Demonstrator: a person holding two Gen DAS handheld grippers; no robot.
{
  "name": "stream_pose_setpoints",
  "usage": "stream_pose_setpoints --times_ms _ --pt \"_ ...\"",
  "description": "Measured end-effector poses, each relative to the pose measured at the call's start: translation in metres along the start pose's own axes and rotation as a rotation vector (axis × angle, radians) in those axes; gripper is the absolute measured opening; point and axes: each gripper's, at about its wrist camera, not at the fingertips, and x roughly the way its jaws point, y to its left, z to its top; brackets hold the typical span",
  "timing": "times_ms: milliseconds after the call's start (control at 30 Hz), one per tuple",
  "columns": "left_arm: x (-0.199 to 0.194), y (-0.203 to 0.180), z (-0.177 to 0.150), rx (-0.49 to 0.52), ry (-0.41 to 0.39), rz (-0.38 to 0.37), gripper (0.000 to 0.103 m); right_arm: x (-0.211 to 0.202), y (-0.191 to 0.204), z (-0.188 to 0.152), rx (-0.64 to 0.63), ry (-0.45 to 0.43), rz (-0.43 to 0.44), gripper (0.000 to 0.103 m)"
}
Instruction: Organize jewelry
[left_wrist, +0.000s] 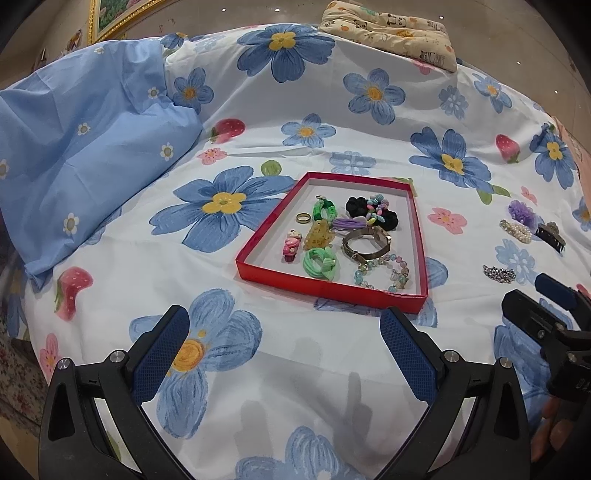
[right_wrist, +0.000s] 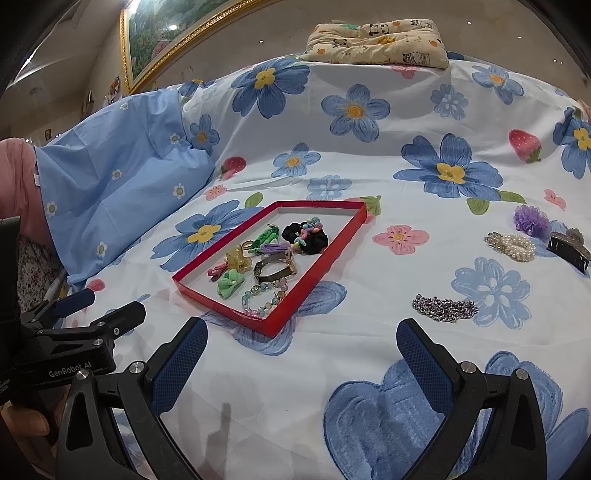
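Jewelry mostly sits in your red tray (right_wrist: 317, 284), at twelve o'clock from the left gripper (left_wrist: 284, 354). Four pieces remain on the sheet (right_wrist: 369, 369) at its three o'clock: chain (right_wrist: 445, 308), pearl clip (right_wrist: 511, 245), claw clip (right_wrist: 569, 249), purple flower (right_wrist: 532, 220). Both grippers, the right gripper (right_wrist: 303, 365) included, hang spread and empty.

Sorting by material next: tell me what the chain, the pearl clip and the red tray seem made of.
Chain: likely metal, silvery glinting links. Pearl clip: probably imitation pearls, glossy white beads. Red tray: looks like cardboard, thin matte walls, pale inside.
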Motion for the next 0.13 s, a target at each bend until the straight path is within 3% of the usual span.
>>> stream_pose_setpoints --times_ms 133 --pt "0.0018 -0.0032 0.0005 0.008 0.003 -0.01 0.103 0.0008 -0.0016 0.0012 0.005 0.006 0.001 0.103"
